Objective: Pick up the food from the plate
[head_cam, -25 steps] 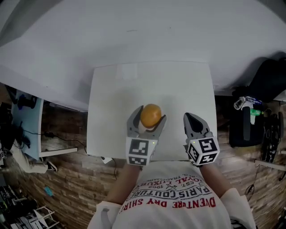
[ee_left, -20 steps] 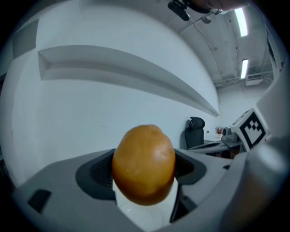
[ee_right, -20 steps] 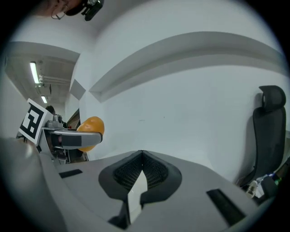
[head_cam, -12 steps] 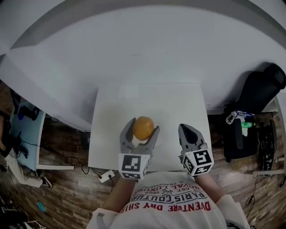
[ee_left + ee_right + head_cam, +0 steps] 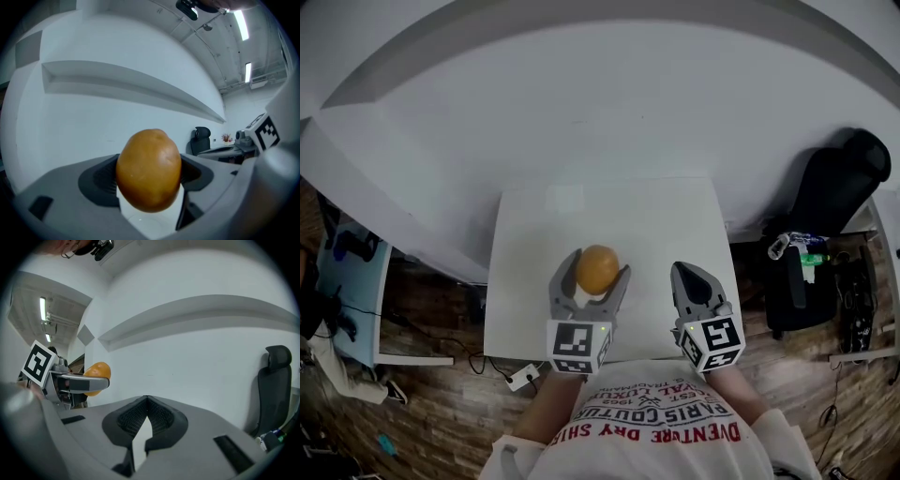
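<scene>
The left gripper was clamped on the food, over the table; the right gripper was closed on nothing. Pick-up appeared complete, with no plate in view. Any next move called for steady clamping pressure.

I see soft, even light; long white ceiling tube lamps glare, and fisheye bending darkens every corner.
</scene>
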Action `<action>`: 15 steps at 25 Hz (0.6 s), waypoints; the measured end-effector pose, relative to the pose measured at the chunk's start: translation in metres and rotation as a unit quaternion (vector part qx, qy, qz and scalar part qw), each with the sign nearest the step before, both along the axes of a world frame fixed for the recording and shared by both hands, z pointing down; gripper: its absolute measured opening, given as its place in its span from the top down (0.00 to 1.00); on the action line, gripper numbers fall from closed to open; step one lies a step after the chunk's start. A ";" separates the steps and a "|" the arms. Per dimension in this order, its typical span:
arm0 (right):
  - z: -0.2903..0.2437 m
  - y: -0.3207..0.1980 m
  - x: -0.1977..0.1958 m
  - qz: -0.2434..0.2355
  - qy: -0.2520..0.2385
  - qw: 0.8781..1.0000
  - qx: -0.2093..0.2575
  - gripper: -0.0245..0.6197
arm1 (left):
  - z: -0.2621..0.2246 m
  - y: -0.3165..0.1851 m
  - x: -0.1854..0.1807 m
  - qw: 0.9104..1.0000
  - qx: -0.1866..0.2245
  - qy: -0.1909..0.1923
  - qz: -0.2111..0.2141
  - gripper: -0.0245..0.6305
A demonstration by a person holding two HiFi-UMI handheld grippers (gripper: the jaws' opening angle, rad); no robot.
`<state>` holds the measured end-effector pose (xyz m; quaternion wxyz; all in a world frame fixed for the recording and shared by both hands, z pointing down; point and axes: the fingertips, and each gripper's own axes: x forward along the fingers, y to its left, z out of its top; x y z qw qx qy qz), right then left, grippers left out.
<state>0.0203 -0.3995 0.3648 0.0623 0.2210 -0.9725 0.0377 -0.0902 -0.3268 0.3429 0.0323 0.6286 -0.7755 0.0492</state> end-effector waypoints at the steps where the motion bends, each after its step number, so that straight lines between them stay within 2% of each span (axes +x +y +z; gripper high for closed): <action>1: -0.001 0.000 0.001 0.002 -0.002 1.000 0.001 0.95 | 0.000 0.000 0.000 1.000 -0.001 0.001 0.001 0.41; 15: -0.005 -0.004 0.003 0.010 -0.011 1.000 0.001 0.95 | 0.003 -0.007 0.003 1.000 -0.012 0.001 0.014 0.41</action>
